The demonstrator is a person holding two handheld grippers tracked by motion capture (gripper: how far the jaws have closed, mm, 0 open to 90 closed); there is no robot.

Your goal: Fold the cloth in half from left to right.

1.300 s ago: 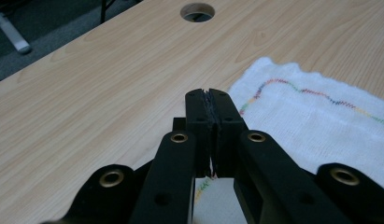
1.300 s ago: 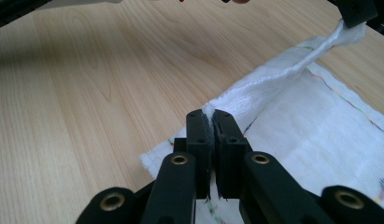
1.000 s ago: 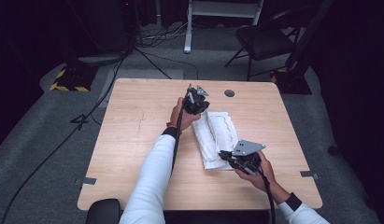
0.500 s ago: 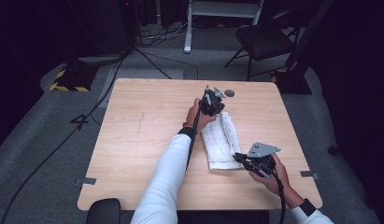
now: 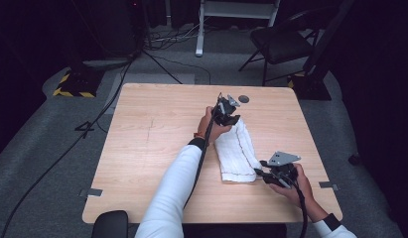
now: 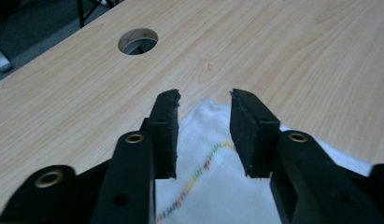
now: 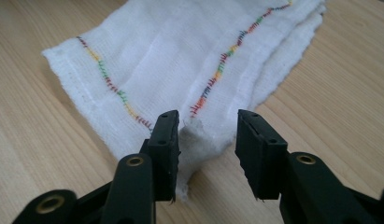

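The white cloth (image 5: 237, 152) lies folded in a long strip on my counter (image 5: 142, 148), right of its middle. My left tool (image 6: 202, 105) sits at the cloth's far end, jaws just opened and released — cloth below the gap, not pinched. My right tool (image 7: 206, 126) is at the cloth's near corner, jaws likewise just opened, a raised fold between them — unpressed. Beyond the cloth's far end is a round hole (image 6: 138, 41) in the counter.

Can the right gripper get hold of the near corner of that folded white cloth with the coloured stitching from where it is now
Probably yes. The right gripper has just been opening, and the near corner of the folded white cloth with coloured stitching lies loose between its jaws on the bare wooden table, nothing blocking.
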